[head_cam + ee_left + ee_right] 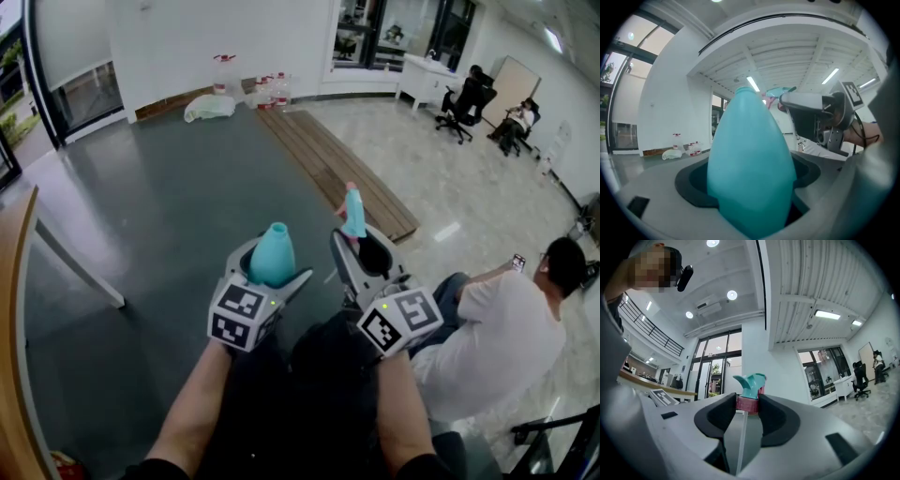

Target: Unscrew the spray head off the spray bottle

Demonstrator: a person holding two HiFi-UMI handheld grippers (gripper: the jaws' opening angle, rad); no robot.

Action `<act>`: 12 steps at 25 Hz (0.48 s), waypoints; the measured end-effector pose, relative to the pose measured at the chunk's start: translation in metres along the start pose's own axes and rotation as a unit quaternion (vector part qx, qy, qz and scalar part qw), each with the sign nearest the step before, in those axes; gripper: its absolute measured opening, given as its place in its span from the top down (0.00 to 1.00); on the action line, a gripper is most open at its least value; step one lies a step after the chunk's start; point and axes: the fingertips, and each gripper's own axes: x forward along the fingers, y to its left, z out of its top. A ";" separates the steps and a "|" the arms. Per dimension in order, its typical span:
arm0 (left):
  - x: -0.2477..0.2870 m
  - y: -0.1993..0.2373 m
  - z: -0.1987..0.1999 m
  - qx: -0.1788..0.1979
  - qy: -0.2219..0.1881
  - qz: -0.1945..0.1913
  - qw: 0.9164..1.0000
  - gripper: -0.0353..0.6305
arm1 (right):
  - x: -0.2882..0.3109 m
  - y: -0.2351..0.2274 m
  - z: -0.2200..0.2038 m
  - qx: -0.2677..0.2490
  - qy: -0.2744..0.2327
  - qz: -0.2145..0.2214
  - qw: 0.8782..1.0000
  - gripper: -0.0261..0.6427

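A teal spray bottle (272, 253) without its head stands between the jaws of my left gripper (276, 272), which is shut on its body. In the left gripper view the bottle (750, 168) fills the middle. My right gripper (360, 249) is shut on the spray head (354, 214), teal with a pink collar, held apart from the bottle and to its right. In the right gripper view the pads press on the pink collar (746, 403), the teal nozzle (751, 382) points left, and the clear dip tube (740, 441) hangs free below.
A wooden table edge (13, 309) and its leg (82, 270) stand at the left. Wooden planks (328, 159) lie on the floor ahead. A person in a white shirt (487, 328) sits close at the right. Bottles (268, 91) and a bag (211, 107) lie by the far wall.
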 end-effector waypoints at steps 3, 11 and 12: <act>0.001 0.000 0.001 -0.008 0.004 -0.004 1.000 0.28 | -0.001 0.000 -0.011 0.004 0.007 0.001 1.000 0.74; -0.001 -0.001 0.011 -0.004 -0.002 -0.010 1.000 0.28 | -0.003 0.004 -0.020 0.011 0.013 0.004 1.000 0.74; 0.000 -0.002 0.011 -0.004 -0.002 -0.010 1.000 0.28 | -0.004 0.004 -0.020 0.011 0.013 0.004 1.000 0.74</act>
